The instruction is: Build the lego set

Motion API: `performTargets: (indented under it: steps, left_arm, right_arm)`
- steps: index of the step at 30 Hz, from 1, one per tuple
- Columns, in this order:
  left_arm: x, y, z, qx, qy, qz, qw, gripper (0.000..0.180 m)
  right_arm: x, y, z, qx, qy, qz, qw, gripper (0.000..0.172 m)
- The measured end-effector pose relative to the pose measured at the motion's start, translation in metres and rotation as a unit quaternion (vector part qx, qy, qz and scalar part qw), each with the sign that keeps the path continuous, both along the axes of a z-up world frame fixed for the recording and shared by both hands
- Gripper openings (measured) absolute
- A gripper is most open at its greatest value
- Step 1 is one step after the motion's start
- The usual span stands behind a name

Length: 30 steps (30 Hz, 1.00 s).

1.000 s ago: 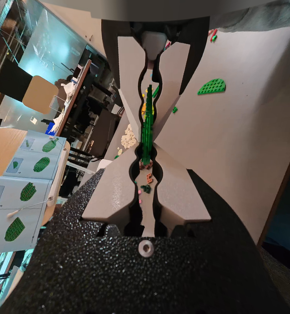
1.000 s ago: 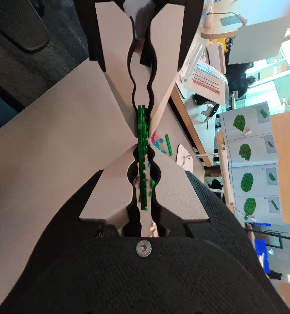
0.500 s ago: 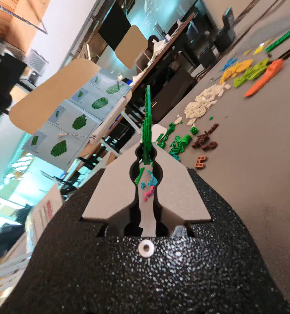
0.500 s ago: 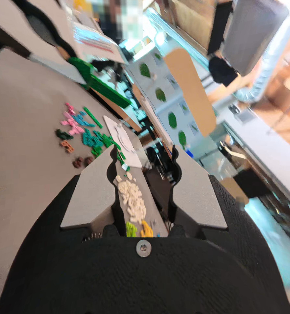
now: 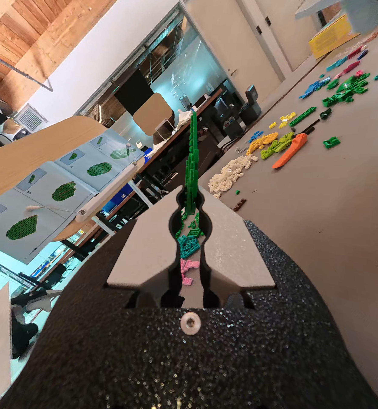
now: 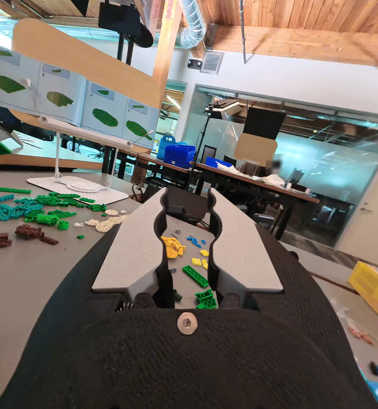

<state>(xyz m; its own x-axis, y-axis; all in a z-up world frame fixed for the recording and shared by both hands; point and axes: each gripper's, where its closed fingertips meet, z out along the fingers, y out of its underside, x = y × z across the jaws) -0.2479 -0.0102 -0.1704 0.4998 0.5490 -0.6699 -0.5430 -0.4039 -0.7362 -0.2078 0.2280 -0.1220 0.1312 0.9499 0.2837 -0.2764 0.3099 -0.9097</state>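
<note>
The flat green studded brick plate (image 5: 192, 168), built of several layers and seen edge-on, rises from the centre of the left wrist view toward the upper middle of the frame, its lower end clamped between the two grey fingers (image 5: 159, 223) of the left gripper (image 5: 191, 194), whose black pads press on both of its faces. Under those narrow fingers, in the slot between them, lie loose teal bricks (image 5: 189, 244) and pink bricks (image 5: 189, 266) on the grey worktop (image 5: 316, 221). To the right of the plate in that frame sit a heap of cream-white pieces (image 5: 230, 174), a long orange wedge-shaped piece (image 5: 291, 150) and lime-green bricks (image 5: 276, 145). At the left of the frame an open instruction booklet (image 5: 50, 190) with pictures of green plates rests on a white stand with a wooden board. In the right wrist view the right gripper (image 6: 188, 199) stands over the worktop with its fingers (image 6: 137, 243) apart and nothing between them; through the gap show yellow bricks (image 6: 172, 246), small blue bricks (image 6: 195, 240) and a long green brick with holes (image 6: 195, 276). At the left of that frame lie green and teal bricks (image 6: 39, 208), dark brown bricks (image 6: 31, 232) and the stand's white base plate (image 6: 108, 194).
</note>
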Motion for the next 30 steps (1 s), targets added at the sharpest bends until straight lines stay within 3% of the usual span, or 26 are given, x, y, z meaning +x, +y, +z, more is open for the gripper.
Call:
performTargets:
  steps: [7,14,17,20,30]
  left_arm:
    - [0.008,0.009,-0.002,-0.025,0.028,-0.011,0.999,0.005]
    - [0.018,0.017,-0.006,-0.062,0.072,-0.036,0.995,0.005]
    - [0.033,0.027,-0.02,-0.129,0.123,-0.082,0.981,0.005]
    - [0.032,0.031,-0.033,-0.195,0.172,-0.072,0.963,0.005]
    - [0.052,0.045,-0.051,-0.27,0.254,-0.089,0.924,0.005]
  right_arm:
    - [-0.005,-0.025,-0.011,0.068,-0.017,0.02,0.997,0.025]
    - [-0.007,-0.028,-0.013,0.089,-0.018,0.015,0.996,0.03]
    - [-0.005,-0.018,-0.01,0.081,-0.014,0.003,0.997,0.031]
    - [-0.005,-0.006,-0.009,0.08,-0.014,-0.017,0.997,0.03]
    - [-0.011,-0.002,-0.021,0.121,-0.034,-0.033,0.992,0.026]
